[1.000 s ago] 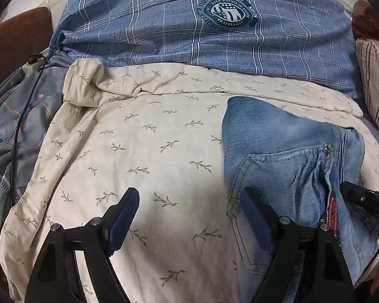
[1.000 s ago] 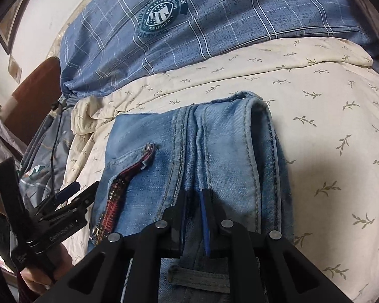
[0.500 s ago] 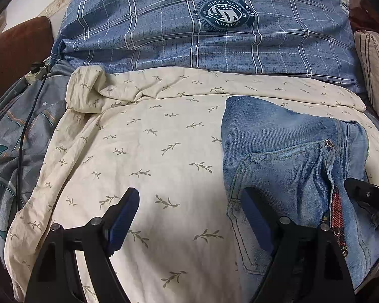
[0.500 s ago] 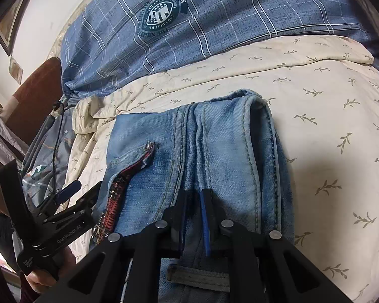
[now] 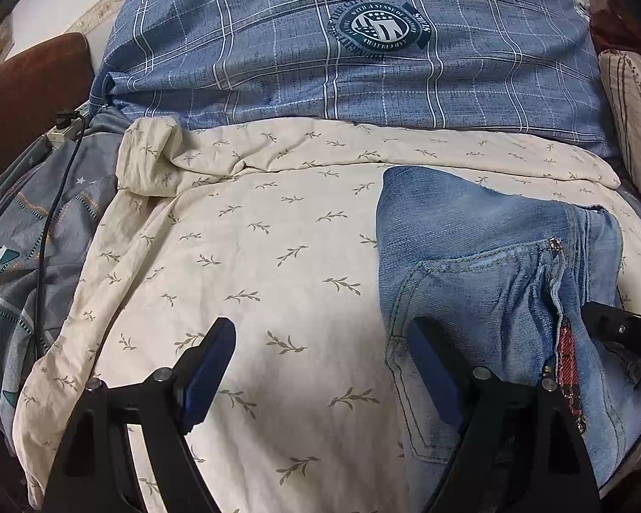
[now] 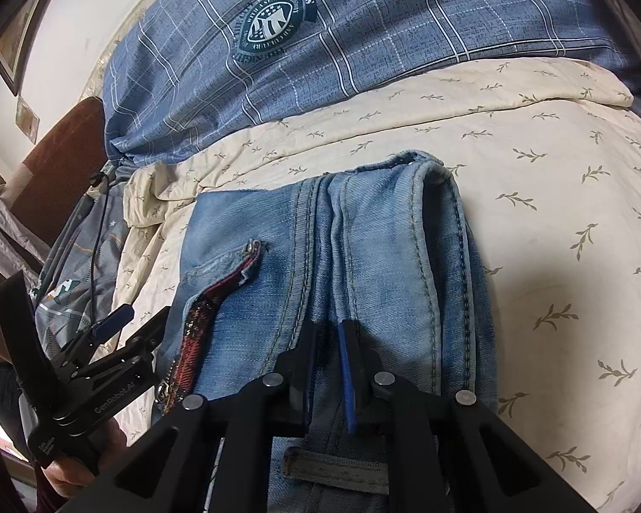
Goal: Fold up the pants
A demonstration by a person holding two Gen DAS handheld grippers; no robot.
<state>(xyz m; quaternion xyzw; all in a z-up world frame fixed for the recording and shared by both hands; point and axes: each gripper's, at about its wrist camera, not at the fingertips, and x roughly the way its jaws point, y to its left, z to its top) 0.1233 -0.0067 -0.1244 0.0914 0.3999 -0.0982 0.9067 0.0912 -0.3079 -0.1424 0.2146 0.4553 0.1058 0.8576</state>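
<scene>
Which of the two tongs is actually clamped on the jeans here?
The right tongs: their jaws are pinched on a fold of the jeans. The left tongs are spread wide open, holding nothing.

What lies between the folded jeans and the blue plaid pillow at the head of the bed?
Only a strip of the cream leaf-print sheet, bare of other things, separates the jeans from the plaid pillow. Both wrist views show it.

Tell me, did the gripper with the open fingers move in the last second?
Yes. The left gripper drew back toward the person: in its view the round emblem on the plaid pillow sits slightly lower now.
</scene>
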